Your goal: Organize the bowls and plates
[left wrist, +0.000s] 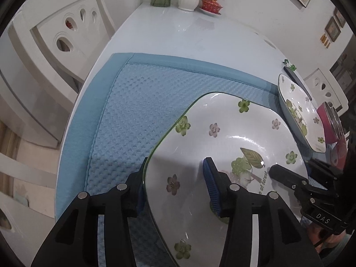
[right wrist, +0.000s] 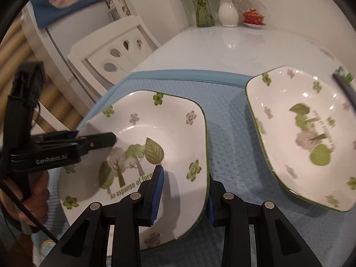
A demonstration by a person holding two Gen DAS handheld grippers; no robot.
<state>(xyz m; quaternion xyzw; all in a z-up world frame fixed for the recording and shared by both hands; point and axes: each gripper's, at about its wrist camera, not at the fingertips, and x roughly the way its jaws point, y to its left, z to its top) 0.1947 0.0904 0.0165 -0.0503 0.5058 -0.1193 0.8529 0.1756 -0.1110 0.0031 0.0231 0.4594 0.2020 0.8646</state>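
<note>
We had both tools, left tool (left wrist: 174,187) and right tool (right wrist: 185,192), clamped on the near plate (right wrist: 155,133)'s rims; second plate (right wrist: 307,133) at 2 o'clock remained unstacked.

Glazed ceramic on the plate (right wrist: 142,133), glossy, smooth, throwing white glints over printed flowers and trees. Same shiny glaze on the second plate (right wrist: 296,133). Woven cloth for the mat (left wrist: 138,111), matt blue, dimpled waffle weave with a smoother hem. Glossy white on the tabletop (left wrist: 178,35), mirror-smooth, reflecting the vases. Matt black plastic on the left gripper (left wrist: 175,191) and the right gripper (right wrist: 184,191), with ribbed blue rubbery pads (left wrist: 210,184) and small bright metal pins. Clear glass vase (right wrist: 203,6); ribbed white glazed vase (right wrist: 227,11). Smooth white painted chair (left wrist: 62,33).
</note>
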